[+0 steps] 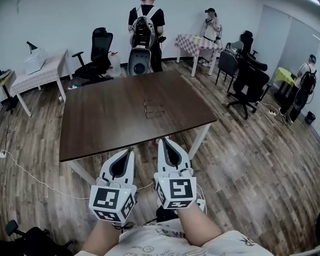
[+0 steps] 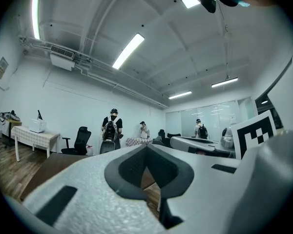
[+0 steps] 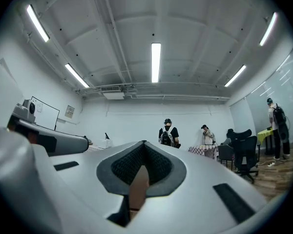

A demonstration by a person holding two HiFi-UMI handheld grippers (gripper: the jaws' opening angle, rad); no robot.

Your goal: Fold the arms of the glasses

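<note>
- Nearest the head camera, a pale printed shirt [image 1: 165, 241] and two bare forearms fill the bottom edge, and each forearm runs up into a gripper.
- My left gripper [image 1: 130, 150] is on the left with its marker cube facing the camera. Its jaws are pressed together at the tips with nothing between them.
- My right gripper [image 1: 163, 141] is just beside it on the right and reaches slightly farther. Its jaws are also together and empty. In its own view a sliver of brown table top shows through the slit below the tips.
- Both grippers hang at the near edge of the dark brown table [image 1: 101, 121], pointing roughly level toward the far side.
- The glasses [image 1: 153, 108] lie on the table top, a little right of its middle and well apart from both grippers. The thin frame reads as an open rectangle, so the arms look unfolded to me, though it is too faint to be sure.
- Past the far edge of the table a person with a backpack [image 1: 145, 20] stands facing away, with a black office chair [image 1: 98, 55] to the left.
- A white side table [image 1: 42, 71] stands at the far left.
- At the far right a checkered table [image 1: 194, 40] has a second person [image 1: 210, 23] beside it.
- More black chairs [image 1: 250, 81] stand right of the table on the wood plank floor [image 1: 245, 159].
</note>
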